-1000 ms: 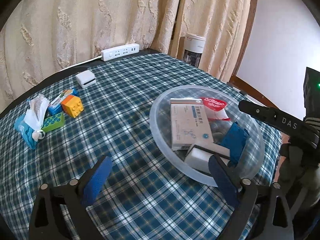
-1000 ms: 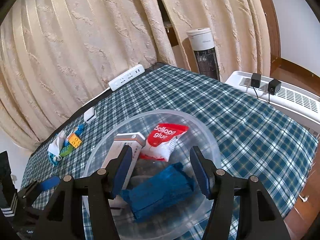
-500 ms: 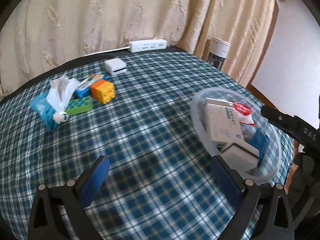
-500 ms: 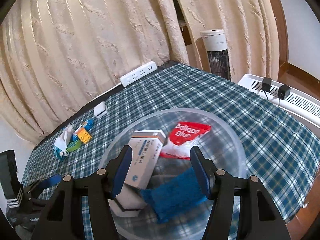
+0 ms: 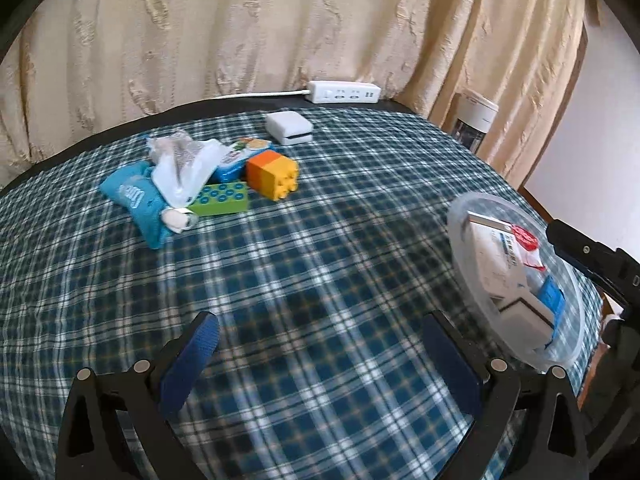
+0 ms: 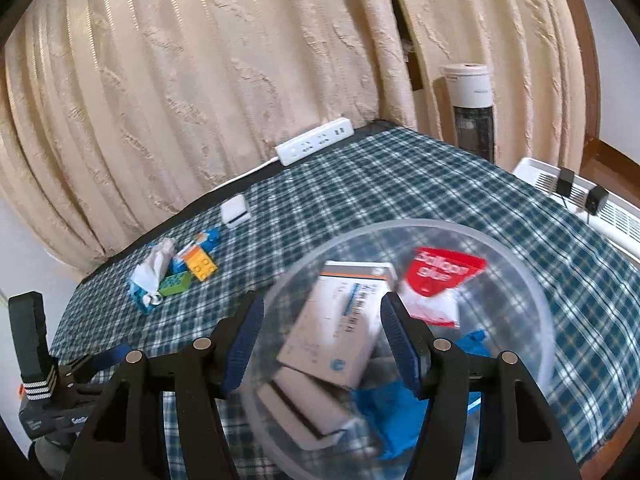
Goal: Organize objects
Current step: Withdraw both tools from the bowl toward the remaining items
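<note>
Clear bowl on plaid cloth holds white box, red glue packet, blue cloth & a white block. Loose pile: orange/yellow brick, green brick, blue pouch, crumpled white wrapper, small white box.

L claw low over cloth, tilted fwd, jaws wide apart, empty. R claw above bowl, looking down into it, jaws apart, empty.

Pile lies well ahead of L claw, a bit left; bowl off to its right, near R-side finger. From R claw, white box sits right btwn fingers below; glue packet just ahead-right; pile far ahead-left. Power strip at far edge by curtain.
</note>
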A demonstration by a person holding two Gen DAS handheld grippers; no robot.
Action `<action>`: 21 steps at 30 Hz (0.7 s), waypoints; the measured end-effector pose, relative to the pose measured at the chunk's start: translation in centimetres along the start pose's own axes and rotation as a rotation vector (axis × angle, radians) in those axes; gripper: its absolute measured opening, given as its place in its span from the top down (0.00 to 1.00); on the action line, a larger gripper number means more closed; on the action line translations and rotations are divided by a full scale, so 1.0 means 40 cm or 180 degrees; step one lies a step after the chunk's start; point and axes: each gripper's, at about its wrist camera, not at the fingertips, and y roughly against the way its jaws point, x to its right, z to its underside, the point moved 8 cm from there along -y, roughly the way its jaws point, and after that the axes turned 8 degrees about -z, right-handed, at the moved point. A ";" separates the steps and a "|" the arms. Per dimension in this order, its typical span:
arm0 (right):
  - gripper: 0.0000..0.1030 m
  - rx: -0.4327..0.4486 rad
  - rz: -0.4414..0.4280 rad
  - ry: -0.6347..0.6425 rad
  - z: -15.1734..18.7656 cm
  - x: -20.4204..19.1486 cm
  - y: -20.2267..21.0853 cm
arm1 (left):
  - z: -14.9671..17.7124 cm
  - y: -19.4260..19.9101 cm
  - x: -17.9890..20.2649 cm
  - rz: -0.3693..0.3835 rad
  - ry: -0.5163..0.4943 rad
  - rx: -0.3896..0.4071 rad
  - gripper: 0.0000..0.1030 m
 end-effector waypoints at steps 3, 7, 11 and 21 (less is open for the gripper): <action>0.39 -0.0011 -0.0056 0.0049 -0.003 -0.030 -0.014 | -0.004 -0.001 -0.024 -0.0030 0.0053 0.0003 0.00; 0.39 -0.0067 -0.0128 0.0109 0.000 -0.073 -0.041 | -0.011 -0.001 -0.059 -0.0072 0.0128 0.0013 0.00; 0.39 -0.0124 -0.0206 0.0186 0.004 -0.118 -0.067 | -0.021 -0.003 -0.099 -0.0156 0.0208 0.0030 0.00; 0.37 -0.0422 -0.0402 0.0255 0.029 -0.226 -0.183 | -0.046 -0.011 -0.201 -0.0301 0.0380 0.0058 0.00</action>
